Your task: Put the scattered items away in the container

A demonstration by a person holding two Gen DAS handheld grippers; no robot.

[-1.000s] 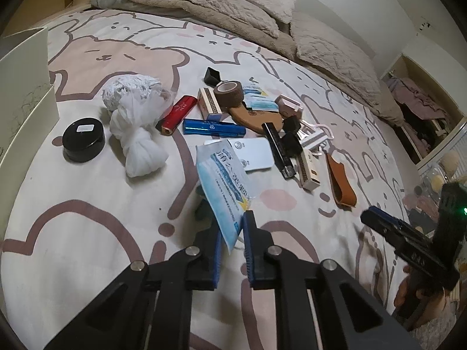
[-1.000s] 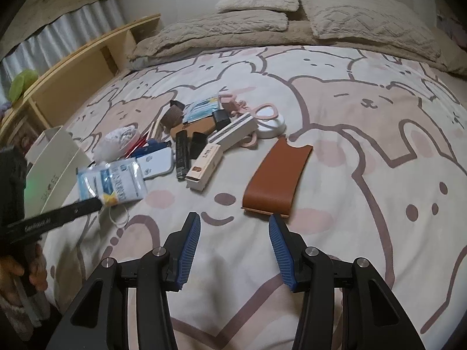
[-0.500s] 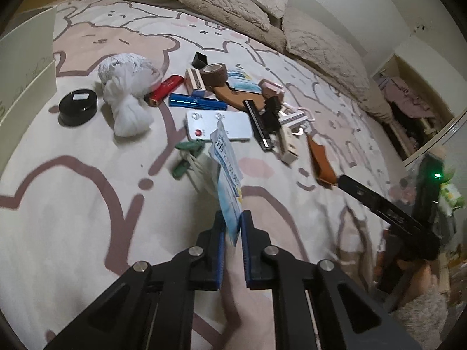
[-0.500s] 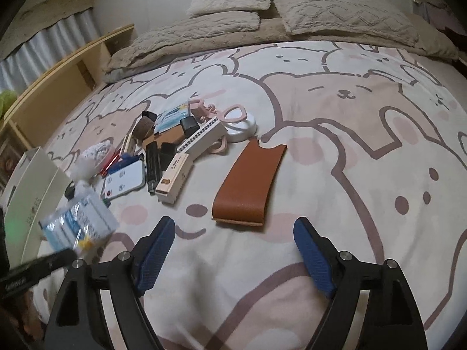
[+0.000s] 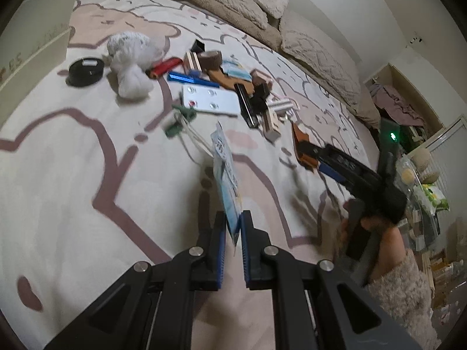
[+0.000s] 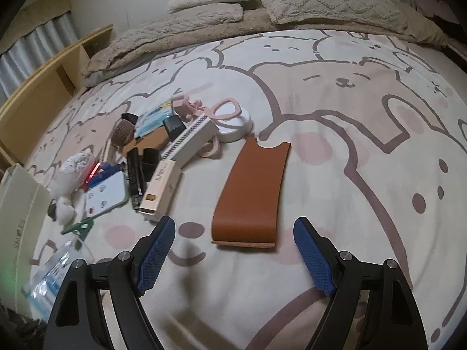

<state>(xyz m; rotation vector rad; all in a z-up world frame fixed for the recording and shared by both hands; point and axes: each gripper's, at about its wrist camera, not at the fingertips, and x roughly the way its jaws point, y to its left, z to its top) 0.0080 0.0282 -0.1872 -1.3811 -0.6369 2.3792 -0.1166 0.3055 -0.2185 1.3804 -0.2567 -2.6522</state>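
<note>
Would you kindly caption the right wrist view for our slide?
Open right gripper hovers over brown leather sleeve on cartoon bedspread, clutter to its left.

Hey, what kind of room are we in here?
Most likely a bedroom: the items lie on a bed with a cartoon-animal bedspread, pillows at its head, and clothes hang in a closet beside it.

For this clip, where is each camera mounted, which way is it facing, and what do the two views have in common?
Left wrist: sits on the left gripper, looking down along its fingers across the bed; it is shut on a blue-and-white packet; the right gripper and a hand in a fuzzy sleeve show at right.
Right wrist: sits on the right gripper, aimed down at the brown leather case; its jaws, just opened, stand empty.
Shared: the case, the white remote, the pile, the packet, the cream box.
</note>
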